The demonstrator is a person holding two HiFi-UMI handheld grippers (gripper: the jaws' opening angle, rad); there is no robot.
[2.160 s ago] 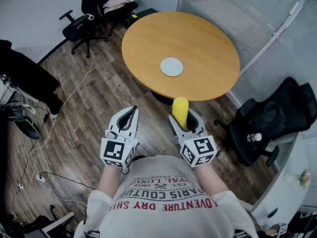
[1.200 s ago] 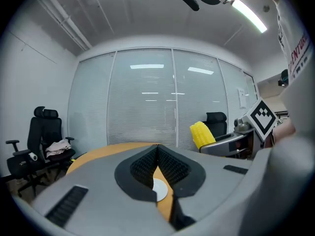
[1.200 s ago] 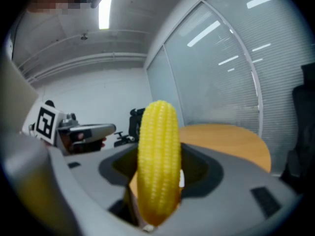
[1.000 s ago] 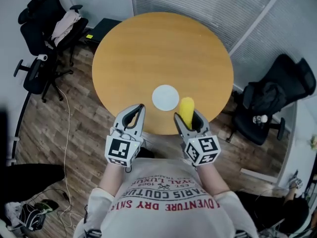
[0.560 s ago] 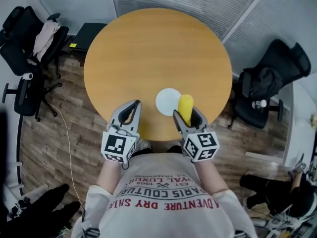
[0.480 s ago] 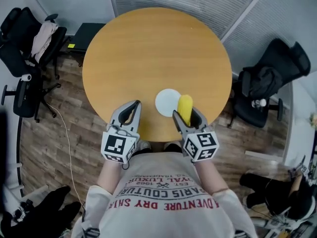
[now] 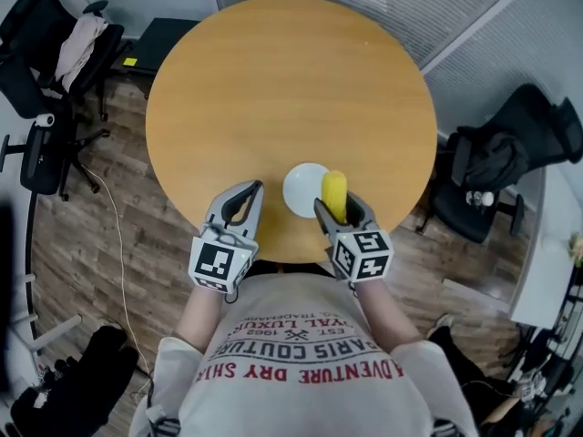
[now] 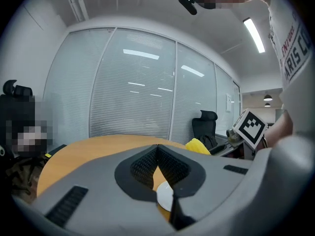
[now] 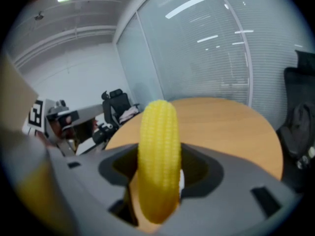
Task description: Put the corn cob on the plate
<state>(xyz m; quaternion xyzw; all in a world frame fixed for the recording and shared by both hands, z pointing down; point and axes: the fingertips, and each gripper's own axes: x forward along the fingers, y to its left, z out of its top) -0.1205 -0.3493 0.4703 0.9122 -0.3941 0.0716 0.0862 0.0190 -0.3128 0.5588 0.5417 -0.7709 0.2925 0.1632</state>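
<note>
The right gripper (image 7: 337, 215) has its jaws clenched on the lower half of the corn cob (image 7: 334, 192). The cob stands out beyond the tips, its long axis running 6 to 12 o'clock in the head view and near upright in the right gripper view. The cob is carried in the air, not yet set down. From these jaws the small white plate (image 7: 302, 189) lies at about 10 o'clock, very near. In the head view the cob's left flank overlaps the plate's right rim, so the move left looks like a short shift toward 9 o'clock and a lowering. The left gripper (image 7: 239, 206) hangs at the plate's 8 o'clock with its jaws pressed together on nothing, and the plate shows through their gap in the left gripper view. The right gripper is the nearer of the two and the one loaded. The plate sits close to the 6 o'clock edge of the round wooden table (image 7: 273, 89). A couple of seconds ago the person stood well back over the floor with the plate far ahead at 12 o'clock; now both grippers reach over the table's near edge, and the grip on the cob is unchanged.
</note>
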